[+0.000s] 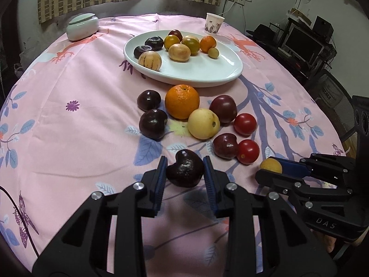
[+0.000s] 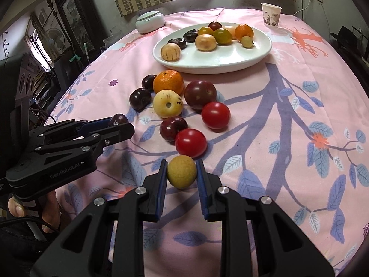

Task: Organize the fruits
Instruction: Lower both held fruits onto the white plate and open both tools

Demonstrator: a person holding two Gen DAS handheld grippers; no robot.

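Observation:
My left gripper (image 1: 185,169) is shut on a dark purple fruit (image 1: 185,171) near the table's front; it also shows in the right wrist view (image 2: 118,124). My right gripper (image 2: 181,172) is shut on a small yellow-green fruit (image 2: 181,171), seen from the left wrist view (image 1: 271,165). A white oval plate (image 1: 207,73) at the back holds several fruits. Loose on the cloth lie an orange (image 1: 182,101), a pale yellow fruit (image 1: 203,123), dark plums (image 1: 153,123) and red tomatoes (image 1: 248,151).
A pink floral cloth (image 1: 69,127) covers the round table. A pale lidded jar (image 1: 82,26) stands at the back left and a paper cup (image 1: 214,23) at the back right. Shelves and a monitor (image 1: 302,43) stand beyond the right edge.

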